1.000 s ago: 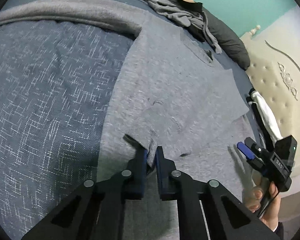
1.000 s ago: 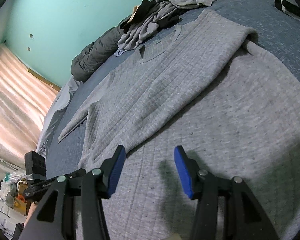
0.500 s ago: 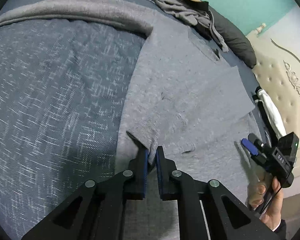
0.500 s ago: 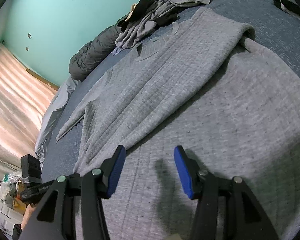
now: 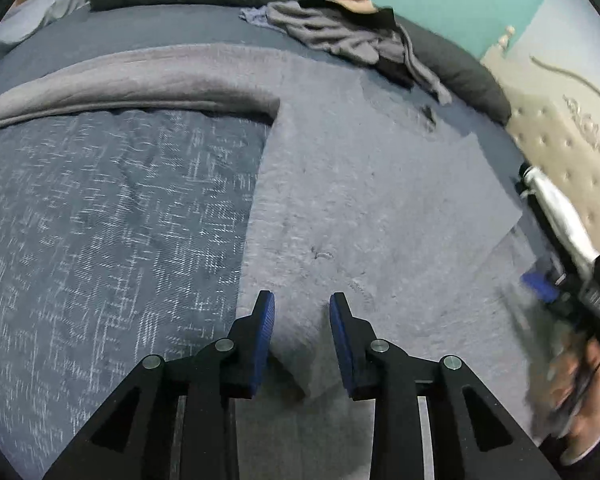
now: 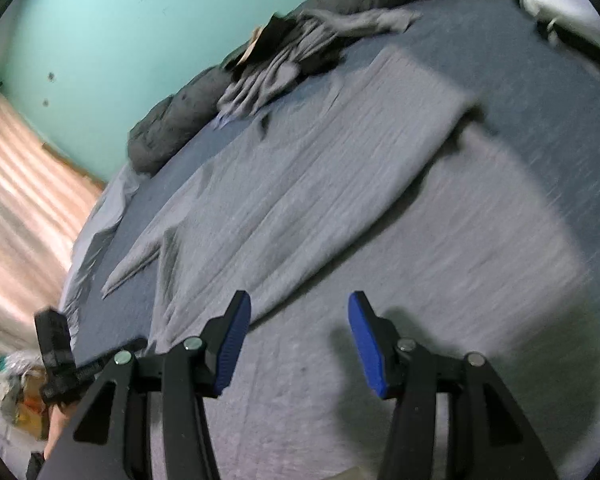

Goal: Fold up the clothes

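Grey sweater (image 5: pixel 364 208) spread flat on the blue patterned bedspread (image 5: pixel 112 216), one sleeve folded in over the body, the other (image 5: pixel 132 84) stretched away to the far left in the left wrist view. Seen from the right wrist as a long folded panel (image 6: pixel 320 184) running toward the far pile of crumpled clothes (image 6: pixel 292 68).

Left gripper (image 5: pixel 302 312) angled down over the near hem, jaws just opened and now spread, a fold of the sweater lying loose between the blue pads, not pinched. Right gripper (image 6: pixel 300 312) angled down over the near part of the sweater, jaws held moderately apart with nothing between them.

Shown only by the left wrist view: right hand (image 5: pixel 580 384) gripping its handle at the right edge, plus a padded cream headboard (image 5: pixel 560 128). Shown only by the right wrist view: pale curtain (image 6: pixel 16 200) at far left, teal wall (image 6: pixel 120 28), and part of the left tool (image 6: pixel 64 360) at the lower left.

Heavily blurred: right hand and tool, and the white-and-black item (image 5: pixel 556 212) at the right edge. Sweater's near hem cut off below both pairs of fingers.
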A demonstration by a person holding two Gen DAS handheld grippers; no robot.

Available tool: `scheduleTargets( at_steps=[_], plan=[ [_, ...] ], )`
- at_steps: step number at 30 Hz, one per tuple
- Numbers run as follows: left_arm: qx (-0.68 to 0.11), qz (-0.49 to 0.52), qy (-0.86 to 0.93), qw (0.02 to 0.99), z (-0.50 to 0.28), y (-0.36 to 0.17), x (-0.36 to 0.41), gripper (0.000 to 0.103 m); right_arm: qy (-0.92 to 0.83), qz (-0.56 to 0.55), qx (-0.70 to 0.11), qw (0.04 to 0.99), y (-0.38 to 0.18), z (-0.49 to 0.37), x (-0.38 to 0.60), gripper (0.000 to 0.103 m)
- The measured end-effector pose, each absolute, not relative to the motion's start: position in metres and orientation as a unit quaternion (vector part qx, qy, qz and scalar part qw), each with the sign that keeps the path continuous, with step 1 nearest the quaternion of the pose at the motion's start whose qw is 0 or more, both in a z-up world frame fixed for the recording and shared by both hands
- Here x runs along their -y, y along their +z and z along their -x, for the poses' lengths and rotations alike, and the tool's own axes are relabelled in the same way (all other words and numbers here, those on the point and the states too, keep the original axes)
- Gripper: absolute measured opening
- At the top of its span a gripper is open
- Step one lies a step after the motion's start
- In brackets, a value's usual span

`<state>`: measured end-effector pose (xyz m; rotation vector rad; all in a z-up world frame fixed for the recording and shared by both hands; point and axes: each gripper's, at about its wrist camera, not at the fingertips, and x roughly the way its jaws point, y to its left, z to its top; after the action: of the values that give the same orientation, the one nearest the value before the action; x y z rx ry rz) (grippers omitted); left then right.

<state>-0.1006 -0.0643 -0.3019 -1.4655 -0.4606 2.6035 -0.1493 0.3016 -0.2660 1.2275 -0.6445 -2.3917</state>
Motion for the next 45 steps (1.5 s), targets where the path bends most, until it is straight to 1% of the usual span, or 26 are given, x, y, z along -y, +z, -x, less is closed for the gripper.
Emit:
scheduleTargets(
  at_steps=[3,8,9,14,16,19,20,22,25,26,27,29,35,39,40,41,43,45],
  plan=[
    [0.145,0.497,0.854,0.06,0.105,-0.31,0.063,0.031,-0.861,-0.433,0.21,0.163,-0.249,0.163,-0.327,0.052],
    [0.143,0.505,0.849,0.064,0.105,-0.316,0.065,0.031,-0.87,-0.463,0.145,0.088,-0.24,0.203,-0.369,0.052],
    [0.143,0.506,0.848,0.064,0.105,-0.316,0.066,0.031,-0.871,-0.47,0.129,0.069,-0.24,0.211,-0.375,0.052],
    [0.13,0.507,0.85,0.061,0.106,-0.316,0.061,0.031,-0.857,-0.507,0.089,0.039,-0.258,0.252,-0.383,0.052],
    [0.133,0.507,0.849,0.063,0.107,-0.318,0.063,0.031,-0.854,-0.511,0.088,0.049,-0.264,0.261,-0.383,0.052],
    [0.136,0.507,0.849,0.065,0.106,-0.318,0.066,0.031,-0.85,-0.52,0.074,0.036,-0.273,0.274,-0.381,0.051],
    [0.136,0.507,0.848,0.065,0.105,-0.318,0.066,0.031,-0.849,-0.522,0.075,0.038,-0.276,0.277,-0.381,0.05],
    [0.135,0.508,0.848,0.066,0.102,-0.318,0.069,0.031,-0.848,-0.524,0.072,0.04,-0.28,0.283,-0.382,0.041],
    [0.134,0.509,0.847,0.069,0.106,-0.32,0.067,0.031,-0.846,-0.524,0.076,0.058,-0.286,0.291,-0.379,0.025],
    [0.134,0.51,0.847,0.07,0.107,-0.32,0.067,0.031,-0.845,-0.526,0.075,0.063,-0.287,0.292,-0.376,0.016],
    [0.133,0.511,0.846,0.07,0.108,-0.321,0.067,0.031,-0.846,-0.524,0.071,0.064,-0.288,0.293,-0.375,0.009],
    [0.132,0.511,0.846,0.072,0.109,-0.321,0.067,0.031,-0.856,-0.513,0.05,0.053,-0.286,0.294,-0.374,0.003],
    [0.122,0.512,0.847,0.074,0.111,-0.322,0.064,0.031,-0.874,-0.482,-0.055,0.014,-0.276,0.297,-0.363,0.002],
    [0.126,0.512,0.846,0.076,0.111,-0.322,0.066,0.031,-0.868,-0.487,-0.092,-0.025,-0.285,0.303,-0.366,0.0],
    [0.126,0.512,0.846,0.076,0.111,-0.322,0.066,0.031,-0.865,-0.494,-0.079,-0.029,-0.288,0.305,-0.374,0.0],
    [0.126,0.512,0.846,0.076,0.11,-0.322,0.066,0.031,-0.866,-0.498,-0.047,-0.024,-0.287,0.303,-0.385,0.0],
    [0.125,0.512,0.846,0.077,0.111,-0.322,0.066,0.031,-0.874,-0.485,-0.027,-0.028,-0.278,0.297,-0.397,0.0],
    [0.125,0.513,0.846,0.076,0.111,-0.322,0.066,0.031,-0.881,-0.473,0.001,-0.009,-0.268,0.293,-0.403,0.001]
  ],
)
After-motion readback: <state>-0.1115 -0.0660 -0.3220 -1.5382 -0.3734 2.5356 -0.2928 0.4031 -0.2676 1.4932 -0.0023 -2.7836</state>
